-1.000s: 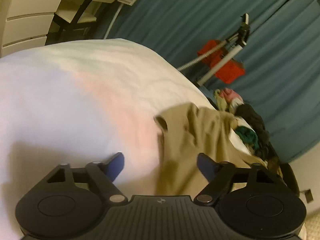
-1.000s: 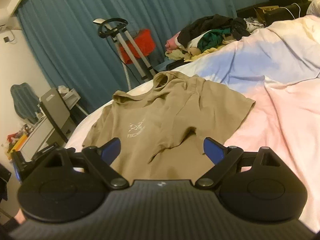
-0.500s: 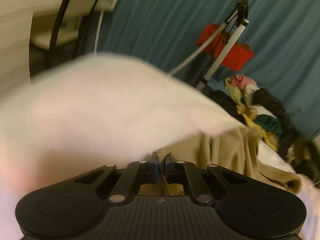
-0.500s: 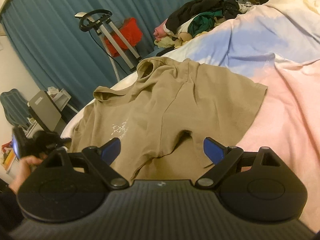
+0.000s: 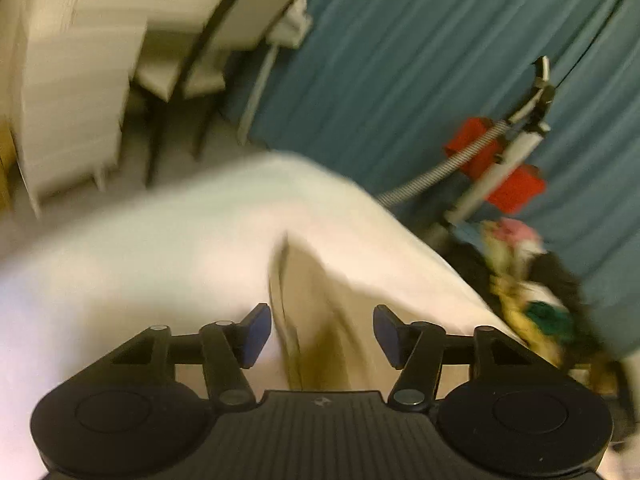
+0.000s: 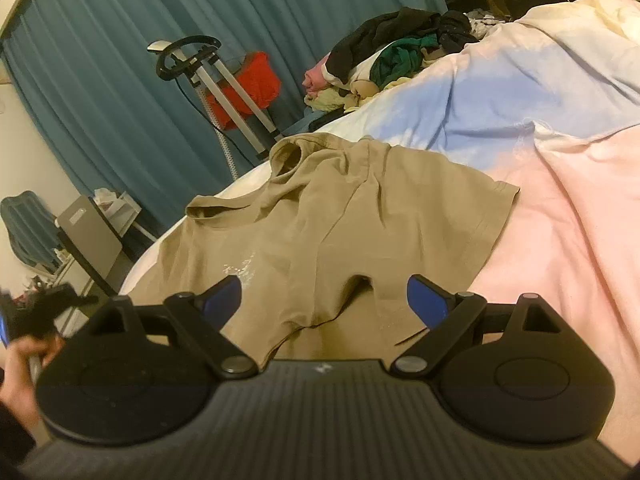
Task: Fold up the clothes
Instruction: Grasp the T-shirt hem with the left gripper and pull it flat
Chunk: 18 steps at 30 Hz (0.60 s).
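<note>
A tan T-shirt point(image 6: 344, 216) with a small white print lies spread on the bed, collar toward the curtain, one sleeve to the right. My right gripper point(image 6: 324, 300) is open and empty, just above the shirt's lower part. In the blurred left wrist view, a raised fold of the tan T-shirt point(image 5: 316, 300) lies between the fingers of my left gripper point(image 5: 322, 334), which is open. The left gripper also shows in the right wrist view point(image 6: 24, 316), held in a hand at the far left.
The bed's duvet point(image 6: 560, 208) is pink, blue and white. A pile of other clothes point(image 6: 392, 60) sits at the far edge. A garment steamer with a red item point(image 6: 224, 80) stands by the teal curtain point(image 6: 120, 60). A chair and white drawers point(image 5: 72, 92) stand left of the bed.
My left gripper shut on the shirt edge half a second ago and has now opened and let go, swinging left. The right gripper has come down closer to the shirt.
</note>
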### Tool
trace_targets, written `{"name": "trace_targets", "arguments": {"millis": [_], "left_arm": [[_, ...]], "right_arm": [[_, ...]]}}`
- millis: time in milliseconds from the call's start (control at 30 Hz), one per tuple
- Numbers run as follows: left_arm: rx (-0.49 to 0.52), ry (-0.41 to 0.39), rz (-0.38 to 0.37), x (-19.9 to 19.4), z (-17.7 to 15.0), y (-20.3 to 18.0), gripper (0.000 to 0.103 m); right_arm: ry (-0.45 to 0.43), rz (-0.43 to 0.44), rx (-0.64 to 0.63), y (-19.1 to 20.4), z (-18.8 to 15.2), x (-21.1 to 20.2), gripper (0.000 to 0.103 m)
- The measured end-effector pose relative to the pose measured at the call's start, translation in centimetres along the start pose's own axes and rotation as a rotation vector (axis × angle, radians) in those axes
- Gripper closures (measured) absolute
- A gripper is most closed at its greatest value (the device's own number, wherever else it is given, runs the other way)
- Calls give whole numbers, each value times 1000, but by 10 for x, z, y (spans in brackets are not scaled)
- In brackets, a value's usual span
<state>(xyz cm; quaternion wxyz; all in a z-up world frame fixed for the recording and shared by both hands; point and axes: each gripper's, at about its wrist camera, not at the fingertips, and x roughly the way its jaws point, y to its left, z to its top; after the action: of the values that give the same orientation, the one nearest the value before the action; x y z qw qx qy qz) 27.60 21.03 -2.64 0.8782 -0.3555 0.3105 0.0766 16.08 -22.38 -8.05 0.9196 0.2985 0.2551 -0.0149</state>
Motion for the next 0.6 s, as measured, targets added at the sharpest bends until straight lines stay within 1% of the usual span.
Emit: {"name": "trace_targets", "arguments": {"millis": [33,100,200,233,300,367,400,467,500,533,600], "left_arm": [[-45,42,-49,-5,-10,7,29],[-122,109,-125,-14,-31,21,25],[-193,177,-183,-11,-55,28,24],[-208,180,-185,-7,-57,28,24],[-214,145,-152,-3,-49,28,25],[-221,110,-119,2,-42,27,30],[-224,92,-102,4,-38,27,36],[-231,57,-69,8,-30,26,53],[-234,40,-53,11,-26,26,78],[-238,22,-36,13,-22,25,100],[-244,-13,-3,17,-14,25,98]], "right_arm": [[1,3,-2,1,-1,-2,12],[4,10,-7,3,-2,-5,12],[12,19,-21,6,-6,-8,12],[19,20,-24,6,-8,-8,12],[29,20,-30,8,-10,-8,12],[34,14,-39,8,-12,-7,12],[35,9,-45,8,-13,-6,12],[36,4,-45,7,-13,-4,12],[37,2,-42,6,-13,-3,12],[39,2,-37,6,-12,-2,12],[41,3,-24,3,-11,2,12]]}}
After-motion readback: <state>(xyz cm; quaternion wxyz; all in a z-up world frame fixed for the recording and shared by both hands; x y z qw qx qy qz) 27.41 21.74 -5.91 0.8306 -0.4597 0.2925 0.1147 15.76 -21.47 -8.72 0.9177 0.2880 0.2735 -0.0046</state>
